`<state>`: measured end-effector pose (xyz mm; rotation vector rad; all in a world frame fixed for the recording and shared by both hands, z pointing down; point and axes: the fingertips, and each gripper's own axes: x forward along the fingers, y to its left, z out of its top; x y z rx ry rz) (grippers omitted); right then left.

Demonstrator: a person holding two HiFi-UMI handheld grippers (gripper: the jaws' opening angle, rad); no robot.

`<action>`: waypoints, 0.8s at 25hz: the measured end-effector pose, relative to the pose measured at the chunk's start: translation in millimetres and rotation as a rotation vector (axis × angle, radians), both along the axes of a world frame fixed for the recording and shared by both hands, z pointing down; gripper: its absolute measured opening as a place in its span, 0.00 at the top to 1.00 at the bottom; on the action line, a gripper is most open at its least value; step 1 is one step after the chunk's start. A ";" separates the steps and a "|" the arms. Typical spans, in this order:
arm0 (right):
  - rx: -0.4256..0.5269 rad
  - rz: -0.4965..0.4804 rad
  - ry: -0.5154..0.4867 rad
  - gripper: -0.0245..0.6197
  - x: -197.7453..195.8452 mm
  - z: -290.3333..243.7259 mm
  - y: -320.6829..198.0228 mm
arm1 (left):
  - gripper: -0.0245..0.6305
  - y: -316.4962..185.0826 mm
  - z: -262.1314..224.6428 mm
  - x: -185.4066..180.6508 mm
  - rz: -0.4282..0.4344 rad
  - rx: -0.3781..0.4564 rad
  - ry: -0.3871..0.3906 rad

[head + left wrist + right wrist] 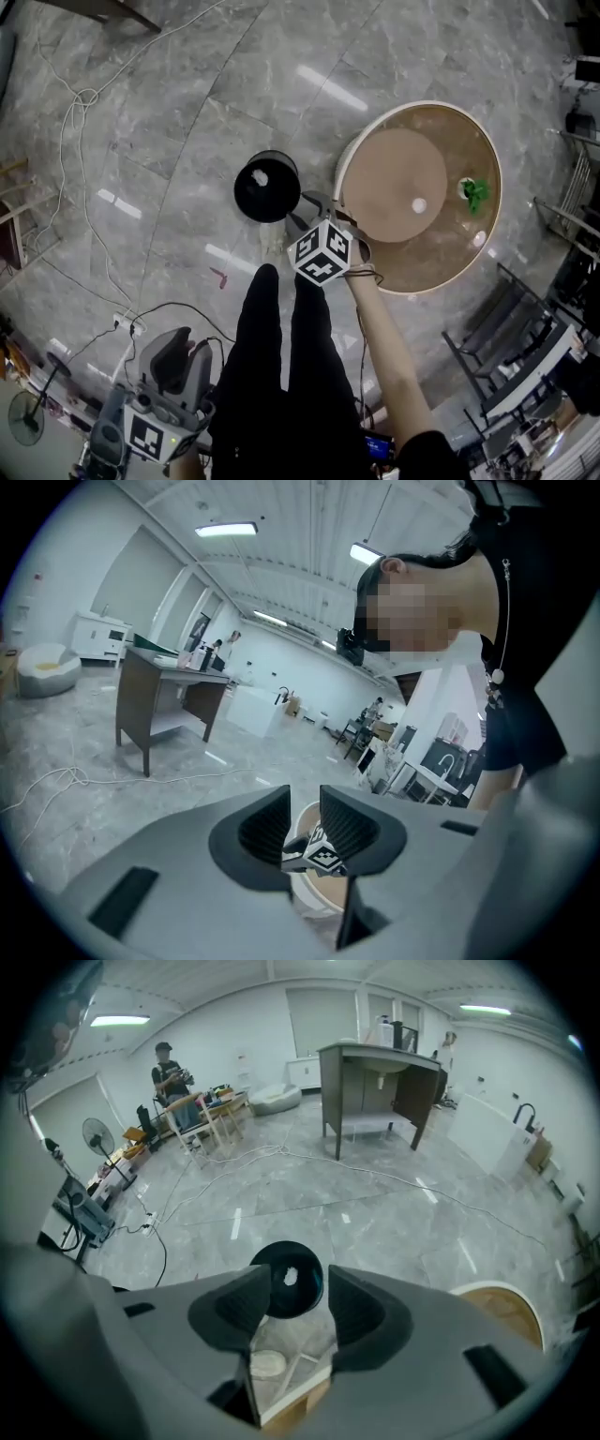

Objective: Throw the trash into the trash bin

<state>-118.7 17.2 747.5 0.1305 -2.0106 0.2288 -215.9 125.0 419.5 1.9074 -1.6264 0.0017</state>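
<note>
Right gripper [315,204] [300,1302]: jaws wide apart, nothing between them, holding nothing. It points steeply down, between the trash bin [281,202] and the near edge of the round table [441,253]. In the right gripper view the bin [307,1295] shows straight through the gap, on the floor below. The table edge [502,1312] shows at lower right.

Left gripper [187,361] [305,827]: down by my left leg, well away from the bin. Its jaws stand a narrow gap apart, the pads don't touch and nothing is gripped. Through that gap I only see the right gripper's marker cube [323,857] and the table [323,892] behind it.

Trash: one white crumpled scrap [260,176] [289,1277] lies inside the black bin, on the bottom. It is clear of both grippers.

The bin stands upright on the grey stone floor, just beside the table's rim on the side nearer me, not touching it as far as I can tell.

Two things sit on the tabletop. A small white ball [419,204] is near the middle and a green thing [476,194] is further out toward the far rim. They are apart from each other and neither gripper is near them. I can't make out what the green thing is.

Floor: white cables [84,94] loop at upper left, and a small red bit [218,277] lies below the bin. My legs [281,375] in black fill the lower centre.
</note>
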 end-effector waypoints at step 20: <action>0.204 0.816 -0.371 0.77 192.5 -263.2 -35.8 | 0.89 -106.4 -81.8 140.6 0.364 0.131 -0.061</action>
